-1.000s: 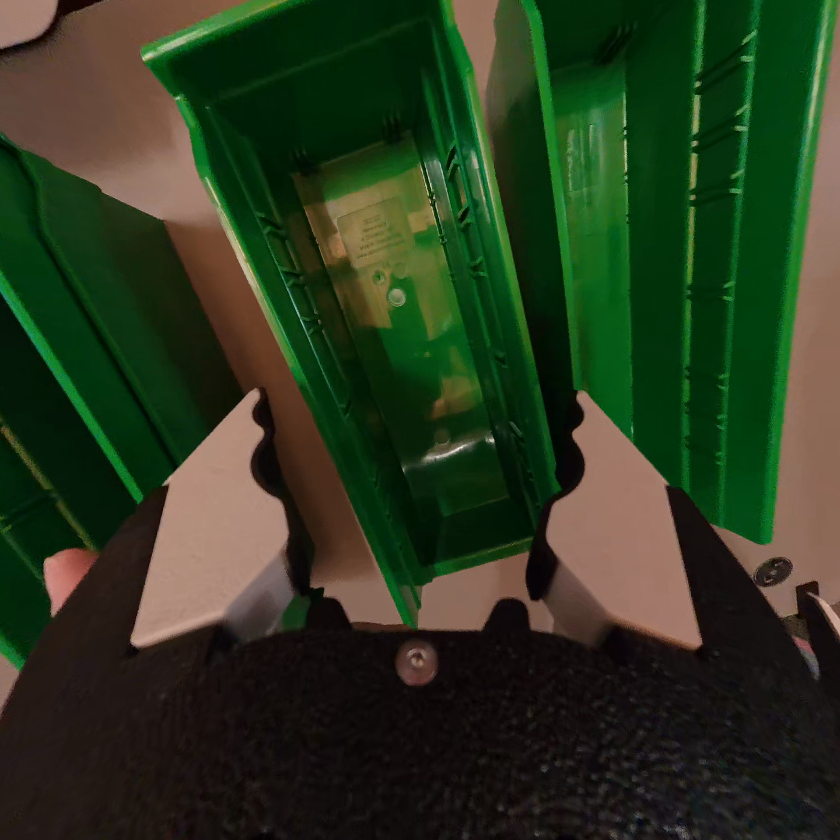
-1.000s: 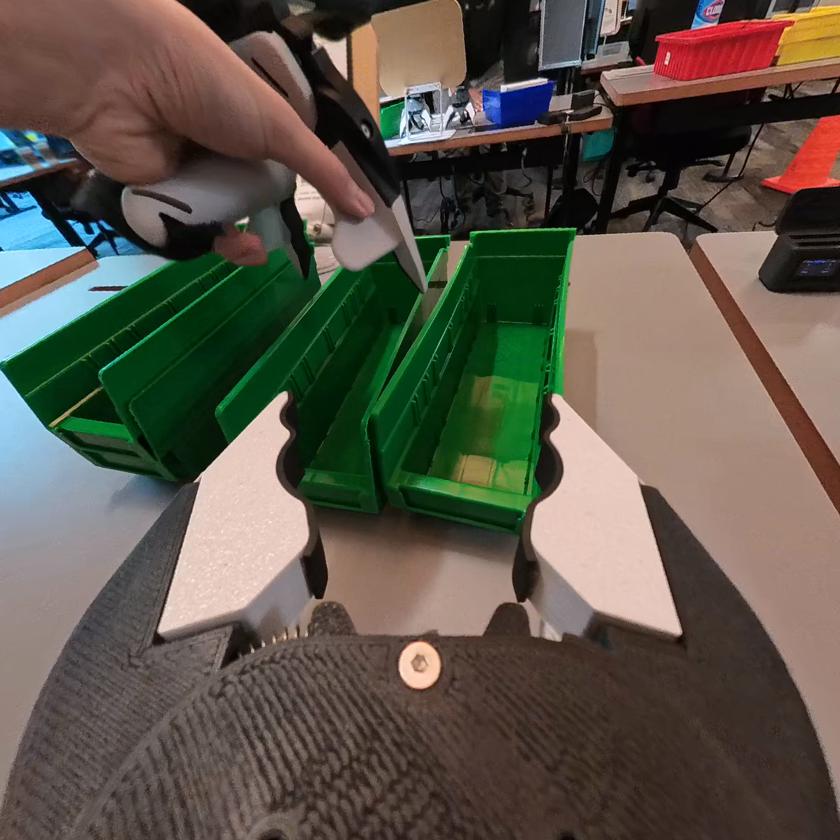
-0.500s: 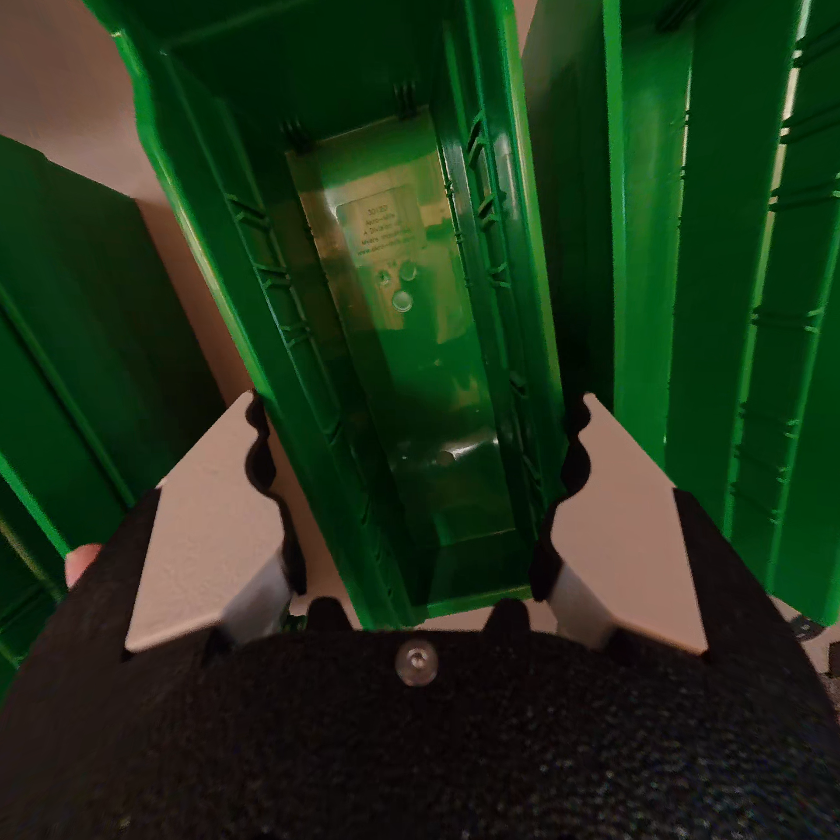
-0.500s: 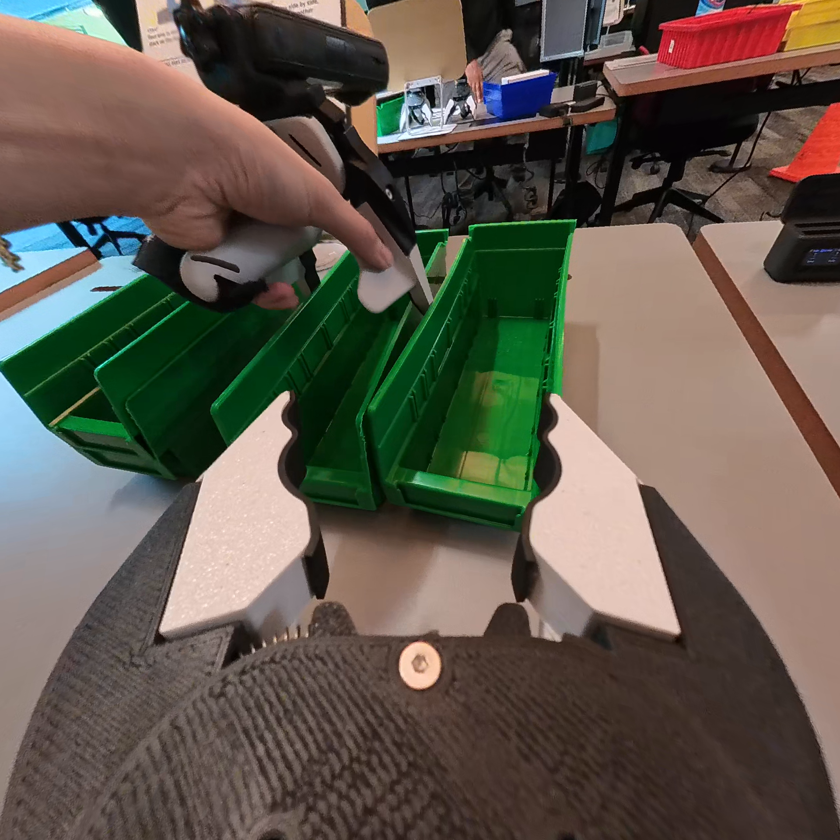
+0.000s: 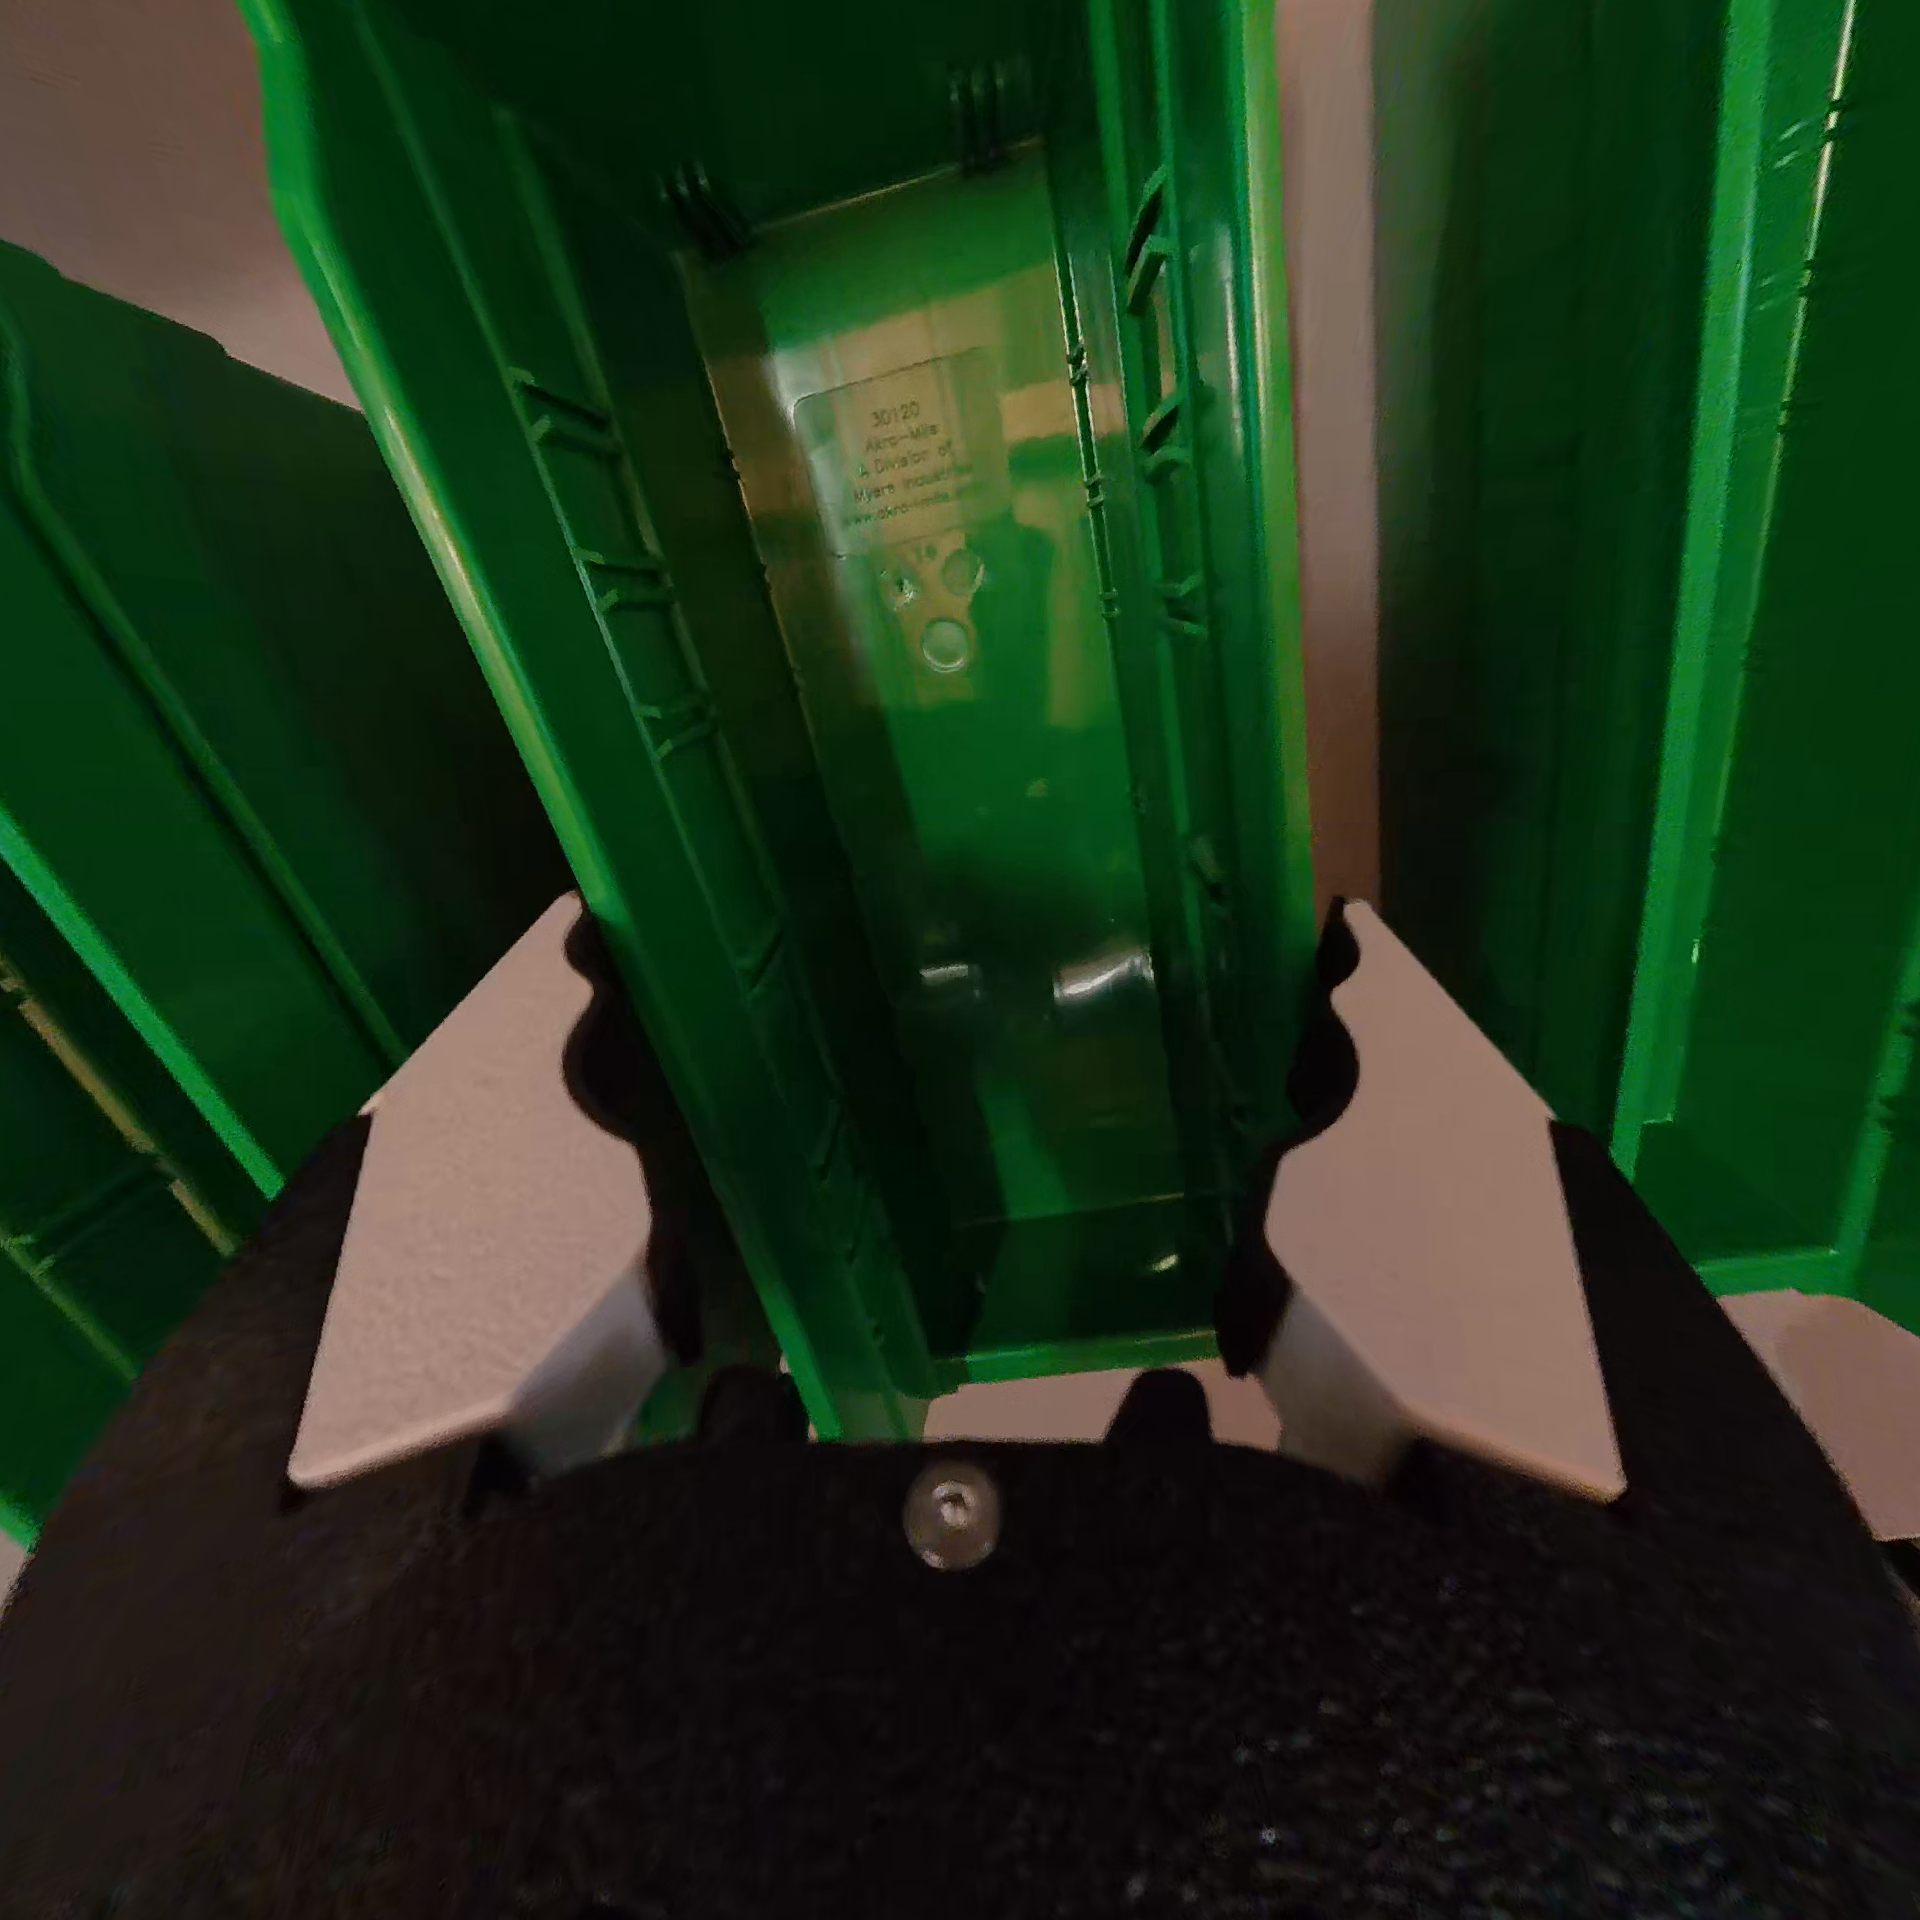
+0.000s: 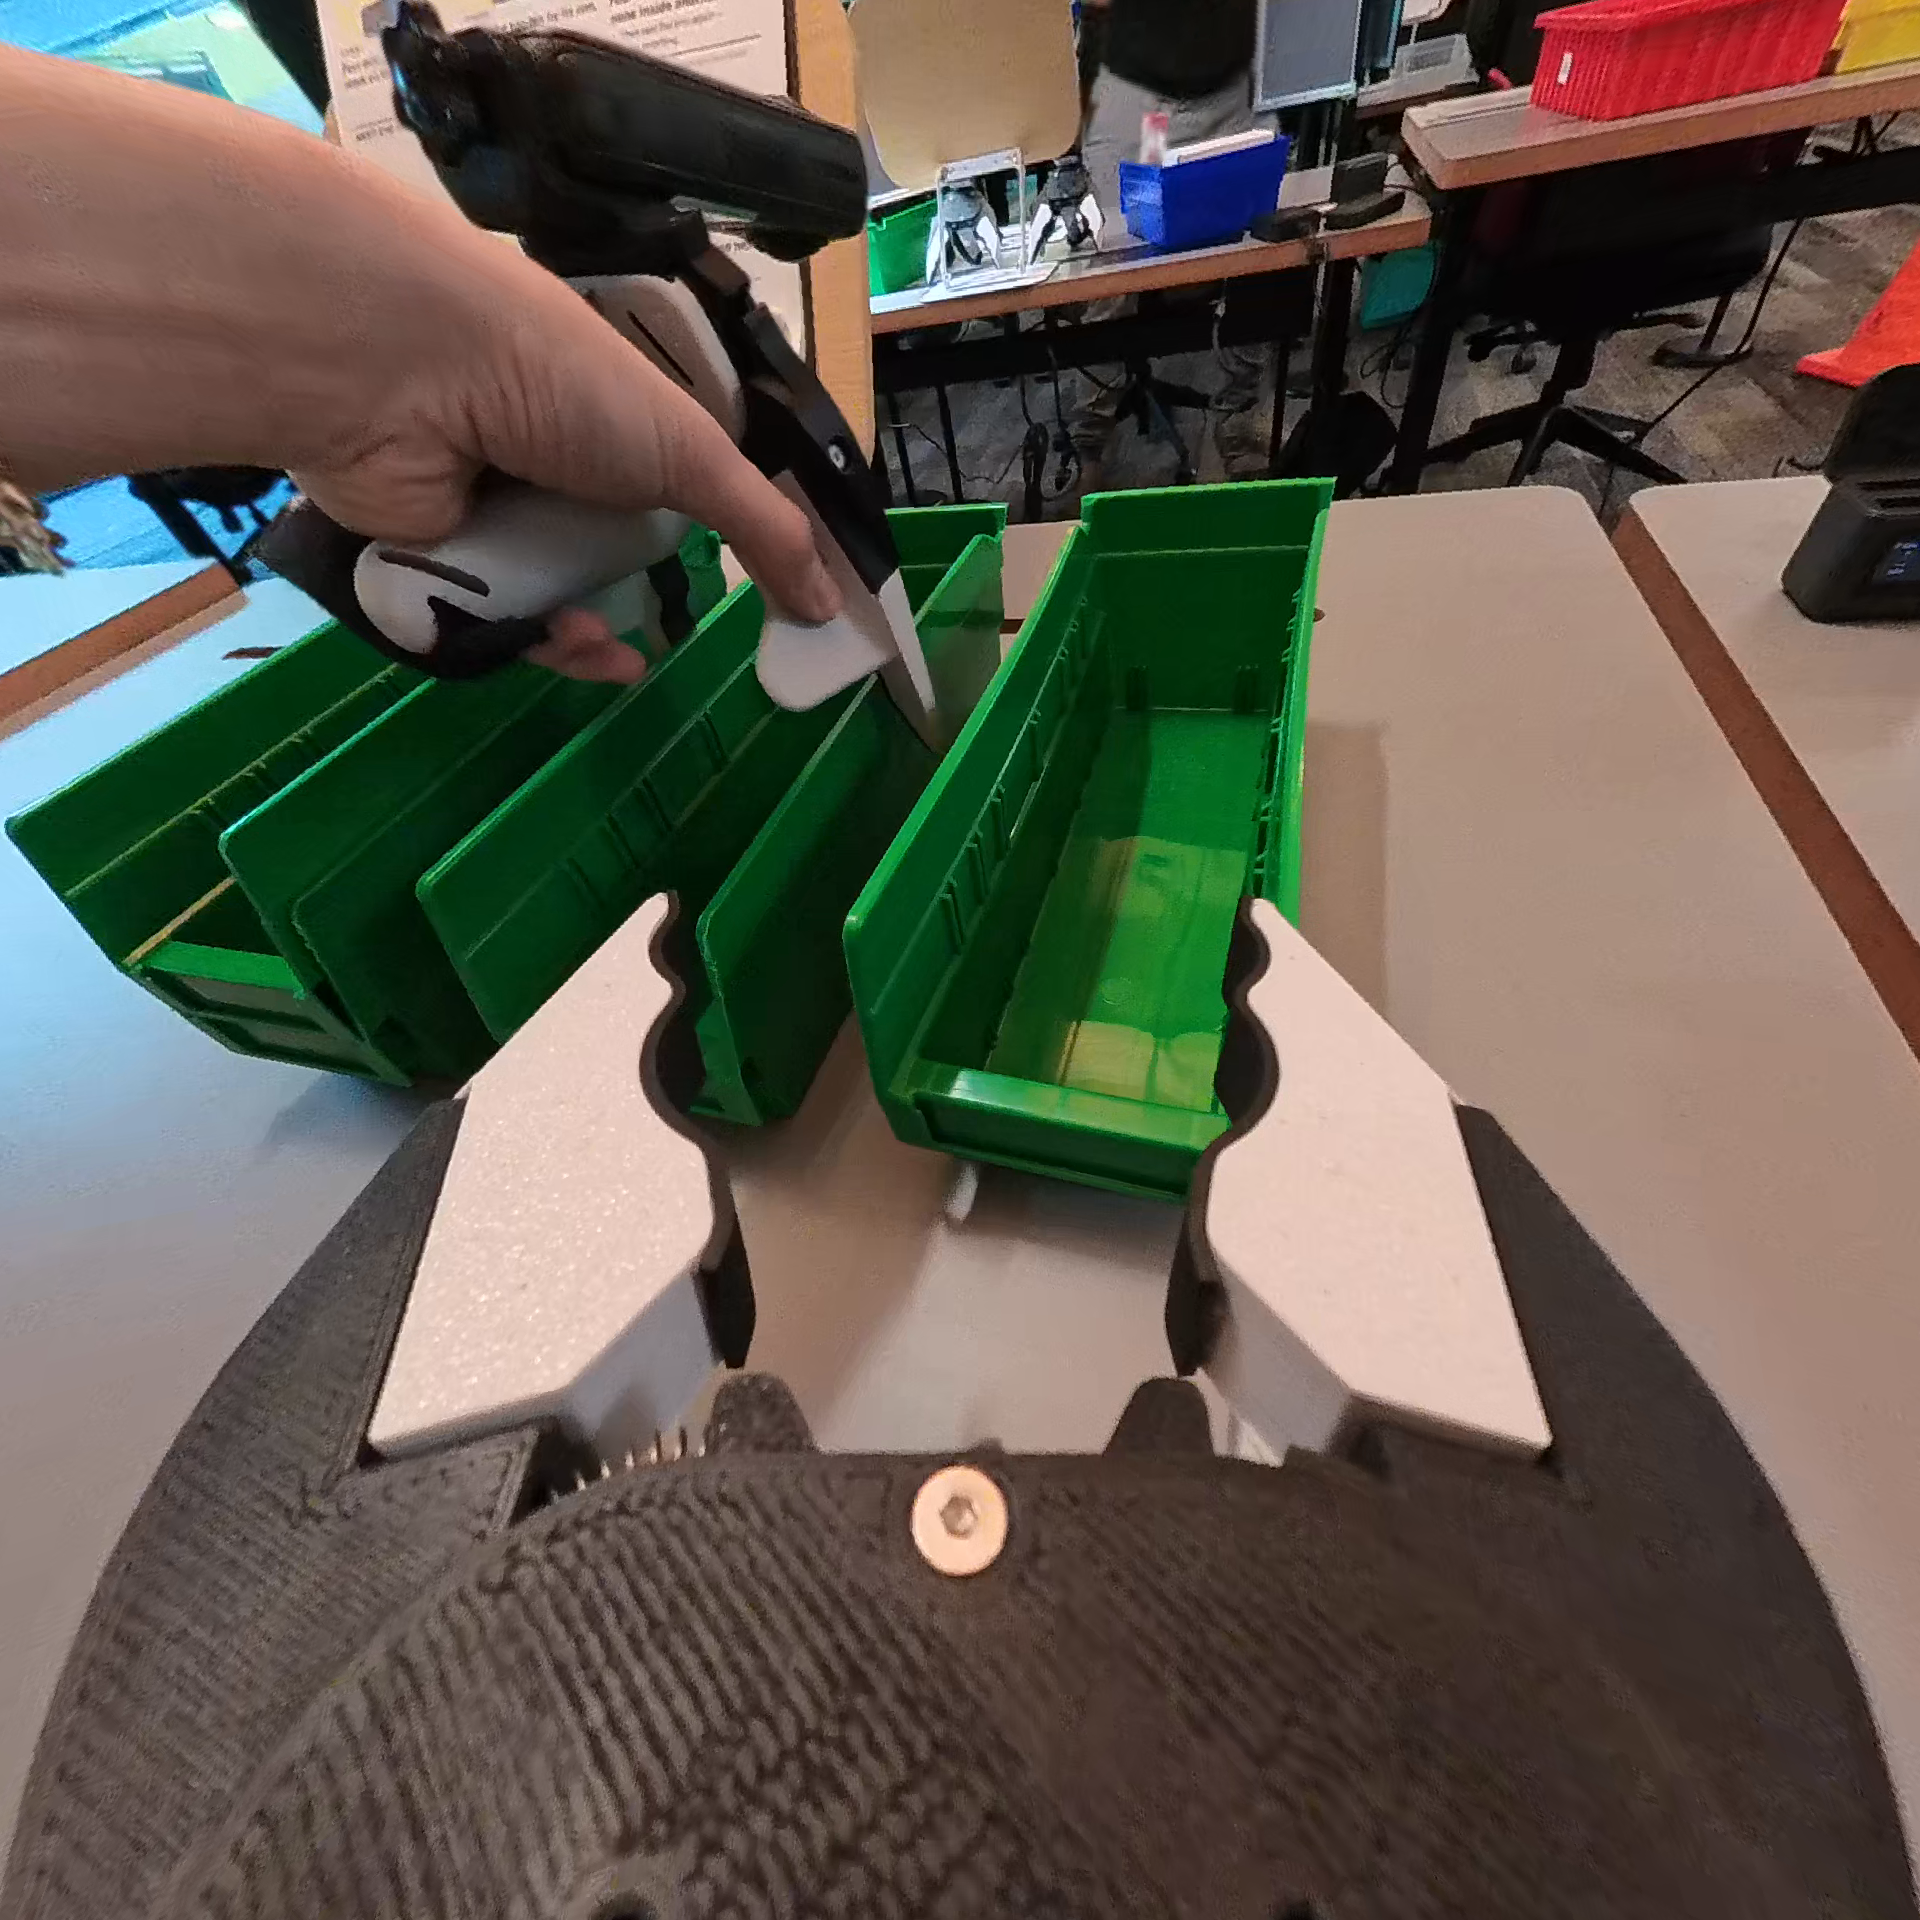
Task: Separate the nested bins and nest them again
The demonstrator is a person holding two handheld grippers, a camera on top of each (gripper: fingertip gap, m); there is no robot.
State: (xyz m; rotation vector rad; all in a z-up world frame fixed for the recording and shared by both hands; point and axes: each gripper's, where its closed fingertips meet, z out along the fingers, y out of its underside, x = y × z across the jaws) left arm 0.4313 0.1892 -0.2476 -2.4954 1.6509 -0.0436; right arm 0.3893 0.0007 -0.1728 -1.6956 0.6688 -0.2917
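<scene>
Several long green bins lie side by side on a grey table (image 6: 1507,935). My left gripper (image 5: 956,914) is open and straddles the middle bin (image 5: 935,727), one finger outside each long wall. In the right wrist view this gripper (image 6: 862,665) reaches down over the far half of the middle bin (image 6: 582,831), which leans to the left. The rightmost bin (image 6: 1122,883) stands flat and empty, with a gap beside it; it also shows in the left wrist view (image 5: 1662,623). My right gripper (image 6: 956,914) is open and empty, above the table before the bins' near ends.
Further green bins (image 6: 208,831) sit at the left, one inside another. A person's hand (image 6: 416,364) holds the left gripper. A black device (image 6: 1860,520) stands on the neighbouring table at right. Behind are tables with a blue bin (image 6: 1195,197) and a red bin (image 6: 1683,52).
My left gripper has come down over the middle bin. That bin has tipped and shifted left, which opened a gap to the rightmost bin. My right gripper has hardly moved.
</scene>
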